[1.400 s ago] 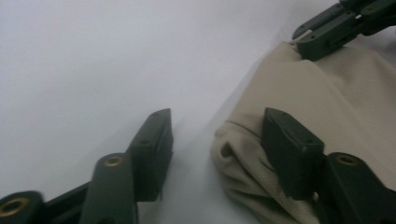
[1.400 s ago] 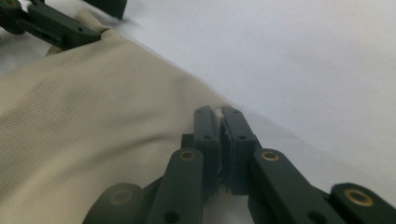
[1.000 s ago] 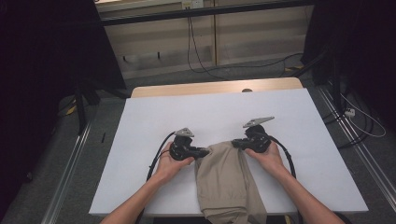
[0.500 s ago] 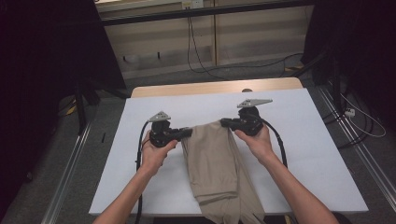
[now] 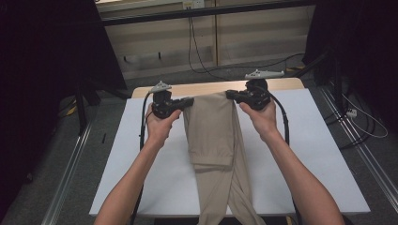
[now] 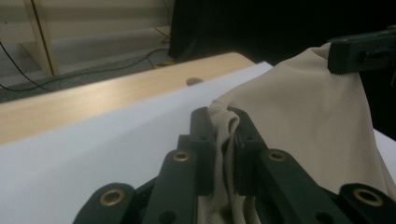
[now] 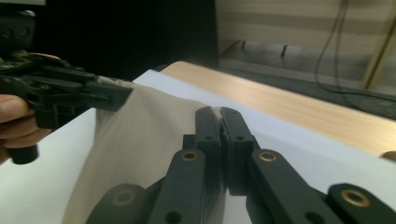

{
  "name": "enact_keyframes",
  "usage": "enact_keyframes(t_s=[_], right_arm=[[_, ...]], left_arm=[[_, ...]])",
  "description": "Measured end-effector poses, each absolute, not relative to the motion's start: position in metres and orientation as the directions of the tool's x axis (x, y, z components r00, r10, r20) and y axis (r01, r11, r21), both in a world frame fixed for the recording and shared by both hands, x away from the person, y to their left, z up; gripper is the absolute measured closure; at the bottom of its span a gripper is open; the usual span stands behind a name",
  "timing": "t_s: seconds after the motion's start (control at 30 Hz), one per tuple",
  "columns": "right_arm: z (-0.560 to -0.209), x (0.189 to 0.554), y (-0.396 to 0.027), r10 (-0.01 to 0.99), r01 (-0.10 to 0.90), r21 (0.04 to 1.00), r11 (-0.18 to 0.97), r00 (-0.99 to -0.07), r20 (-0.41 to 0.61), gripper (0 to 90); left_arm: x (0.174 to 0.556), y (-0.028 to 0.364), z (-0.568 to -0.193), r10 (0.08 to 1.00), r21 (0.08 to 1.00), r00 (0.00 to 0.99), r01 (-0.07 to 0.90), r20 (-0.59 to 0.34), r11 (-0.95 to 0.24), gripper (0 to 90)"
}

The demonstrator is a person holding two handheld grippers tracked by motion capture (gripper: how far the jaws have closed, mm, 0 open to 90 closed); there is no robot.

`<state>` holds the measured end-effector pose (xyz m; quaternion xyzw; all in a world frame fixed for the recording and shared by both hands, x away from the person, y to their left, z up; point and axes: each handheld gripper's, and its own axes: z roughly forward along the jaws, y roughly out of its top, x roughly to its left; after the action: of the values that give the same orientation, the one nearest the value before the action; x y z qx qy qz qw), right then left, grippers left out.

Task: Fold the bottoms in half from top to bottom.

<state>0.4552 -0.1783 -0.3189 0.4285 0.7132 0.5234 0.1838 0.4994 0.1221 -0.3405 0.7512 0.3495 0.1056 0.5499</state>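
Both forearms are bare, no sleeves showing. Each hand carries a matte black two-jaw gripper, the left gripper (image 5: 189, 101) and the right gripper (image 5: 229, 94), each topped by a grey three-cornered plate. A black cable trails back from each along the arm. Up close, the jaw linkages are black bars pinned with brass-coloured rivets.

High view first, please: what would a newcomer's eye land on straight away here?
The beige trousers, held up by their top edge over the middle of the white table, legs trailing off its near edge. The left gripper and right gripper each pinch one top corner, jaws shut on bunched cloth.
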Motion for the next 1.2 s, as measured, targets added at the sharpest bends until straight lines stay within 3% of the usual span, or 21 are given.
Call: enact_keyframes(t_s=[0.37,0.57,0.6,0.63,0.67,0.7,0.73,0.87,0.93,1.03,1.2], right_arm=[[-0.290,0.509,-0.190,0.852,0.410,0.910,0.058,-0.495,0.169,87.4],[-0.302,0.536,-0.191,0.875,0.449,0.892,0.054,-0.452,0.175,87.0],[-0.315,0.544,-0.189,0.888,0.476,0.877,0.061,-0.428,0.171,78.6],[-0.315,0.544,-0.189,0.888,0.476,0.877,0.061,-0.428,0.171,78.6],[-0.321,0.546,-0.188,0.902,0.488,0.871,0.053,-0.397,0.167,68.9],[-0.332,0.548,-0.187,0.915,0.509,0.859,0.051,-0.369,0.165,60.3],[-0.332,0.548,-0.187,0.915,0.509,0.859,0.051,-0.369,0.165,60.3],[-0.346,0.527,-0.189,0.895,0.512,0.855,0.085,-0.417,0.161,55.3],[-0.348,0.518,-0.189,0.887,0.512,0.853,0.098,-0.434,0.159,55.3],[-0.358,0.483,-0.193,0.853,0.509,0.854,0.105,-0.487,0.186,55.9],[-0.378,0.408,-0.191,0.815,0.508,0.837,0.200,-0.561,0.146,61.3]], left_arm=[[0.550,0.105,-0.309,0.680,0.908,0.700,0.401,-0.218,-0.123,81.9],[0.569,0.100,-0.327,0.699,0.884,0.678,0.445,-0.228,-0.144,81.4],[0.571,0.099,-0.334,0.700,0.878,0.675,0.455,-0.231,-0.149,77.7],[0.572,0.098,-0.340,0.715,0.868,0.661,0.471,-0.228,-0.159,77.7],[0.573,0.097,-0.345,0.730,0.865,0.643,0.480,-0.233,-0.147,68.9],[0.572,0.099,-0.354,0.744,0.851,0.623,0.504,-0.240,-0.148,51.2],[0.572,0.099,-0.354,0.744,0.851,0.623,0.504,-0.240,-0.148,48.3],[0.548,0.111,-0.372,0.719,0.836,0.653,0.514,-0.239,-0.189,39.9],[0.539,0.113,-0.375,0.713,0.836,0.662,0.510,-0.231,-0.203,39.9],[0.505,0.122,-0.387,0.679,0.831,0.697,0.504,-0.229,-0.237,38.9],[0.434,0.134,-0.409,0.617,0.808,0.757,0.494,-0.218,-0.321,38.7]])
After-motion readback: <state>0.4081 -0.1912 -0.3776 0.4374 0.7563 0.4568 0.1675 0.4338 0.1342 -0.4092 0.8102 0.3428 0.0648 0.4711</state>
